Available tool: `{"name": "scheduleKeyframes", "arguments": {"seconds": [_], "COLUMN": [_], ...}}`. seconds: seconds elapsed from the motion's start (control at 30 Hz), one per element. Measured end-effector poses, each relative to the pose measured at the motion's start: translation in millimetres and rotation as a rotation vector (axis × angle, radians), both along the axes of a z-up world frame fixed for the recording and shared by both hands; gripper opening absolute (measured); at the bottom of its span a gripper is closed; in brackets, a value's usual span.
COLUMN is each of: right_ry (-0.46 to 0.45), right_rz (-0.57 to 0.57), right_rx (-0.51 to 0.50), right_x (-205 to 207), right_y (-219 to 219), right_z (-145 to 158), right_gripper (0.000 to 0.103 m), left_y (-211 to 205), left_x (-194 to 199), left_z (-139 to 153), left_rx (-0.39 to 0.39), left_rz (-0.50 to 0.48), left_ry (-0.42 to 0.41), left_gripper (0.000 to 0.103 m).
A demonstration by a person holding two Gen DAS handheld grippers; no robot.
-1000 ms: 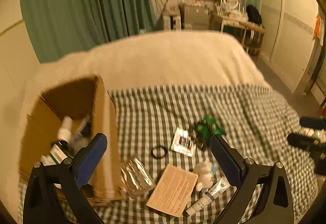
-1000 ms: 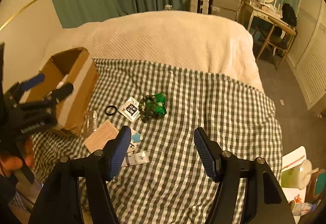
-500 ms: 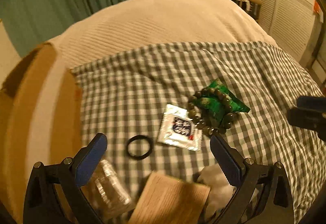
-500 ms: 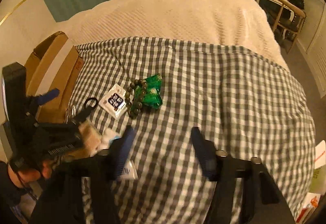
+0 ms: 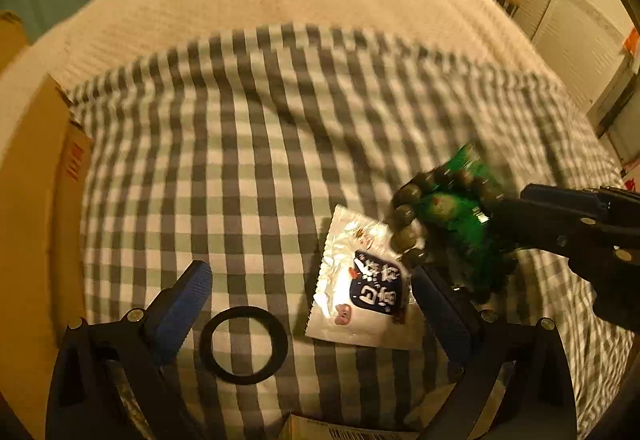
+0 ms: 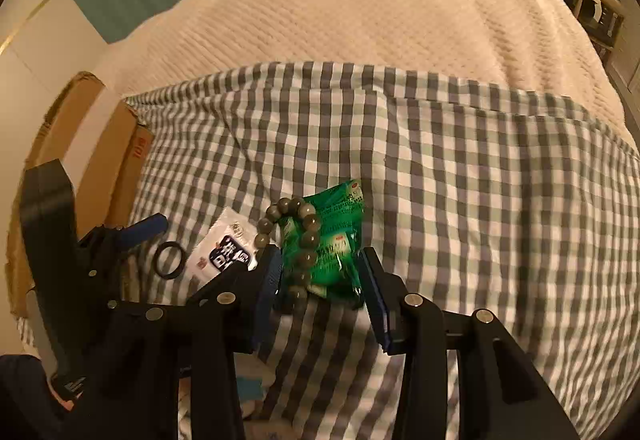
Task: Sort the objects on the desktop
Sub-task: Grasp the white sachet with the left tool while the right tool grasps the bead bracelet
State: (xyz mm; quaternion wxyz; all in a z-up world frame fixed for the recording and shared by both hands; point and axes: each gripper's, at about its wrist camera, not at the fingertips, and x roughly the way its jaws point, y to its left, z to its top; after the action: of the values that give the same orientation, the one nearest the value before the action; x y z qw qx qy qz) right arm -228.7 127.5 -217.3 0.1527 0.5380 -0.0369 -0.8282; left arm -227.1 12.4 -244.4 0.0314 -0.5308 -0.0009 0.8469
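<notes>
My right hand-held gripper (image 6: 320, 280) is low over the bed's checked cloth (image 6: 460, 168), jaws closing, with the green packet (image 6: 336, 240) and bead bracelet (image 6: 304, 240) between them; I can't tell if the pads press yet. My left hand-held gripper (image 5: 310, 300) stands wide open, empty, above the black ring (image 5: 243, 345) and white sachet (image 5: 360, 292). Cardboard box (image 5: 36, 200) sits at the cloth's left edge.

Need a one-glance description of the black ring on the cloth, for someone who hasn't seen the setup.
Start at the checked cloth on the bed, with the cardboard box on its left edge. The ring lies flat near that box, left of the white sachet. It is the only plain black hoop; the cloth shows through its middle.
</notes>
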Motion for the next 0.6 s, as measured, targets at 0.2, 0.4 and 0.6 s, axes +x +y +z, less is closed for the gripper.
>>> {"name": "scheduleKeyframes", "arguments": {"seconds": [0.2, 0.4, 0.6], "right_ry": [-0.034, 0.016, 0.068], "right_rz": [-0.004, 0.011, -0.002], "right_rx": [0.014, -0.01, -0.021], "right_x": [-8, 1, 22], "right_y": [-7, 0, 15], "right_z": [-16, 7, 53], "right_gripper": [0.011, 0.011, 0.011], "left_y": [14, 16, 16], "left_x": [9, 18, 39], "left_z": [8, 23, 68], "left_rx": [0.006, 0.108, 0.112], "left_rz": [-0.109, -0.113, -0.116], "left_ry": [0.039, 0.021, 0.08], "left_gripper": [0.035, 0.004, 0.004]}}
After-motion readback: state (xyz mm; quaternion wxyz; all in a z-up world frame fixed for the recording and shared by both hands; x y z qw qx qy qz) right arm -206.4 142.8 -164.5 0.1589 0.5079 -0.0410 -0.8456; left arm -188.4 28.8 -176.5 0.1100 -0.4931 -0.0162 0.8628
